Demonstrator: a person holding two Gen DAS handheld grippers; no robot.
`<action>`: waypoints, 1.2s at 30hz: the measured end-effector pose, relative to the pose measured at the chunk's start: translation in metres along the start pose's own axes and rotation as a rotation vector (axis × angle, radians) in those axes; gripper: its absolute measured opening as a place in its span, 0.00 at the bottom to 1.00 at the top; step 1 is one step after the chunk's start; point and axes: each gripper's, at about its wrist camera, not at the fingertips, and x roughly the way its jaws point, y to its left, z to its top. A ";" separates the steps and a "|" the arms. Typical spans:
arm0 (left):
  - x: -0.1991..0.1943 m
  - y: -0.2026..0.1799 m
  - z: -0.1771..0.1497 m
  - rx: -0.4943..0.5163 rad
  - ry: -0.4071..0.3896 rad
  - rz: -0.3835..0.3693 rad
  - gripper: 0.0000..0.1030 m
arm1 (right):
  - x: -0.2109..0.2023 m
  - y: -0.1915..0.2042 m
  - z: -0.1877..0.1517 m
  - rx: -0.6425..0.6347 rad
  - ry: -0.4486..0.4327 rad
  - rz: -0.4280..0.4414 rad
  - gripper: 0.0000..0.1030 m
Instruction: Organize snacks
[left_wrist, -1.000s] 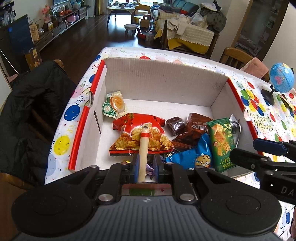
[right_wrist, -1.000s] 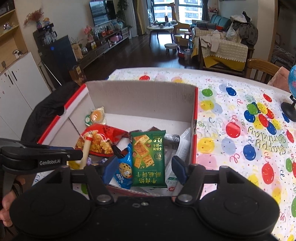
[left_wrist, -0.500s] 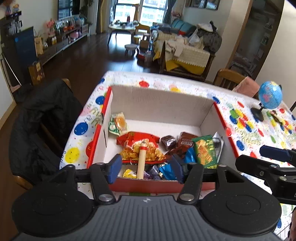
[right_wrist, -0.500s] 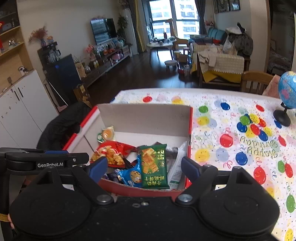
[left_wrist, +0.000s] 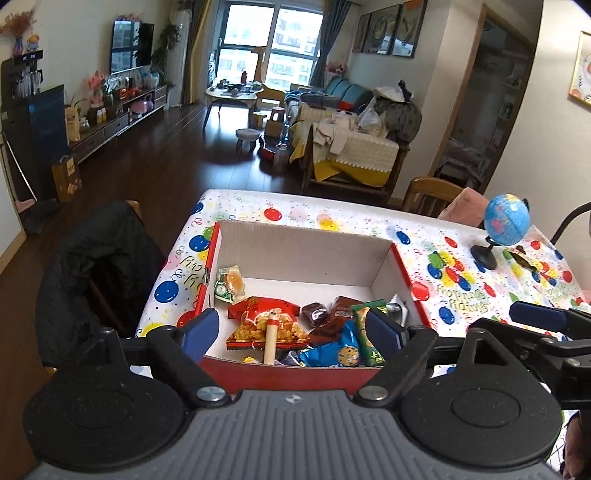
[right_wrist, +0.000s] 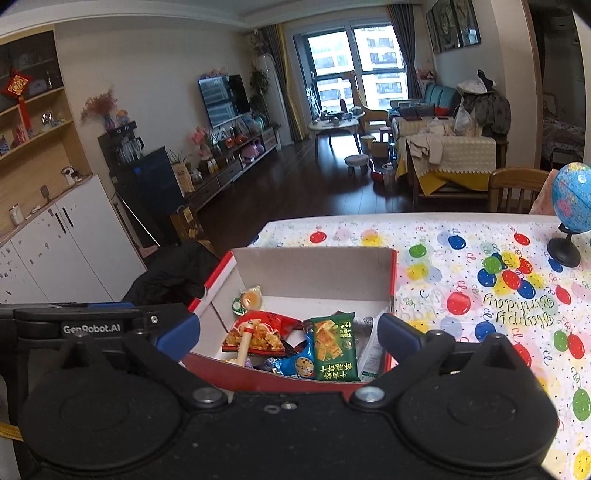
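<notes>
A red-rimmed cardboard box (left_wrist: 303, 247) (right_wrist: 314, 269) sits on the balloon-print table. It holds several snacks: a red snack bag (left_wrist: 266, 321) (right_wrist: 258, 332), a tan sausage stick (left_wrist: 271, 338) (right_wrist: 244, 343) lying on it, a green cracker pack (right_wrist: 332, 345) (left_wrist: 364, 332), a blue cookie bag (left_wrist: 338, 352) and brown packets (left_wrist: 325, 314). My left gripper (left_wrist: 291, 330) is open and empty, held back above the box's near rim. My right gripper (right_wrist: 290, 332) is open and empty, also above the near rim.
A small blue globe (left_wrist: 504, 221) (right_wrist: 574, 199) stands on the table at the right. A chair with a black jacket (left_wrist: 99, 266) is at the table's left side. A wooden chair (left_wrist: 428, 192) stands at the far edge.
My left gripper let go of the sausage stick, which now lies in the box. Both grippers opened wide and pulled back and up from the box.
</notes>
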 end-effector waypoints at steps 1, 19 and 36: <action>-0.003 -0.001 0.000 0.001 -0.005 -0.004 0.87 | -0.002 0.000 -0.001 0.001 -0.005 0.003 1.00; -0.039 -0.018 -0.010 0.040 -0.006 -0.012 0.99 | -0.035 -0.002 -0.021 0.050 -0.116 -0.040 1.00; -0.040 -0.020 -0.007 0.023 -0.016 0.022 0.99 | -0.031 0.015 -0.023 -0.010 -0.147 -0.071 1.00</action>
